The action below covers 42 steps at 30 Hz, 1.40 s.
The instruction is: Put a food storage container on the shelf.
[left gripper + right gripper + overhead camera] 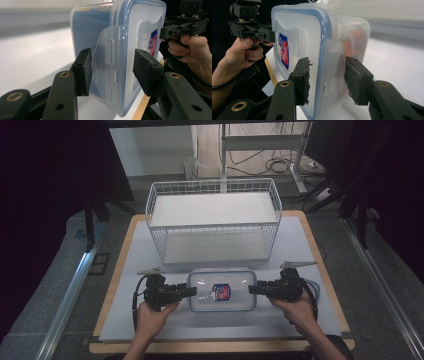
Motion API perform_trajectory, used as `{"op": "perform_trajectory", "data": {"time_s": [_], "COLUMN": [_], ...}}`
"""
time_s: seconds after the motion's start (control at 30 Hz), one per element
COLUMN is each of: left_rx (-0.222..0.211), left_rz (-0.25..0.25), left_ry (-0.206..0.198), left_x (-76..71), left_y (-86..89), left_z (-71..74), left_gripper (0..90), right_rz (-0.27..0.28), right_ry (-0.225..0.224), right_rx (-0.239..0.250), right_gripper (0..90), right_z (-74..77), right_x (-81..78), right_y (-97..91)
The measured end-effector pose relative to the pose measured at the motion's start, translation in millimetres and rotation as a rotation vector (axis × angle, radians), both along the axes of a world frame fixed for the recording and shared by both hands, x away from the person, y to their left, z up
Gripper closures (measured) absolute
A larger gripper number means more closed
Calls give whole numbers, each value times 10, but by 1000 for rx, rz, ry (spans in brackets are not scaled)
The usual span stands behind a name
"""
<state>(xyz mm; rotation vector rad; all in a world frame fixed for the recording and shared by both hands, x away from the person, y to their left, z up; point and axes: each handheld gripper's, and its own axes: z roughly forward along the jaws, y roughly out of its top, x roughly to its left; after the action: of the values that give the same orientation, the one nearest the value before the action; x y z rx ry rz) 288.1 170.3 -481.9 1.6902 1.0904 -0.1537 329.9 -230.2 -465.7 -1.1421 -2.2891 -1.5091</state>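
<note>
**At the table's near edge, two grippers close in on a lidded box**

On the pale mat, just in front of a white wire basket point(212, 215), lies a clear rectangular plastic food container with a blue-rimmed lid point(221, 291) and a small red-and-blue label. The left gripper point(191, 291) brackets its left end, the right gripper point(253, 289) its right end. Each pair of jaws straddles an end — one pad over the lid, one under the base. On the left a gap still shows over the clasp point(107, 58); on the right I cannot tell whether the pads press. Judging by this, grasping is under way; next comes a firm, even squeeze, then a level lift together.
</note>
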Motion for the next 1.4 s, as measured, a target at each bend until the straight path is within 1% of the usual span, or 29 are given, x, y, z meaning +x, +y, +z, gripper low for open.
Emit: {"op": "perform_trajectory", "data": {"time_s": [0.17,0.3,0.47,0.5,0.6,0.8,0.97,1.23,1.3,1.4], "left_rx": [7,20,20,20,14,9,7,10,10,10], "left_rz": [10,14,14,14,19,22,27,38,38,43], "left_ry": [-47,-87,-121,-123,-132,-133,-138,-159,-161,-169], "left_x": [41,89,152,160,196,255,302,388,400,458], "left_y": [25,23,22,24,30,60,84,100,101,105], "left_z": [180,356,518,536,590,653,716,900,922,1010], "left_gripper": [507,507,507,506,507,506,506,506,504,503], "right_rz": [-3,-8,-12,-12,-10,-8,-4,-2,-4,-4], "right_ry": [-25,-46,-71,-83,-93,-101,-98,-103,-107,-118], "right_rx": [25,46,57,59,56,52,51,63,64,58], "right_gripper": [560,560,560,560,561,561,561,561,561,560], "right_z": [113,208,366,402,474,578,640,782,830,913], "right_x": [34,68,120,138,171,251,316,422,447,490], "right_y": [16,11,4,6,12,41,69,92,97,109]}}
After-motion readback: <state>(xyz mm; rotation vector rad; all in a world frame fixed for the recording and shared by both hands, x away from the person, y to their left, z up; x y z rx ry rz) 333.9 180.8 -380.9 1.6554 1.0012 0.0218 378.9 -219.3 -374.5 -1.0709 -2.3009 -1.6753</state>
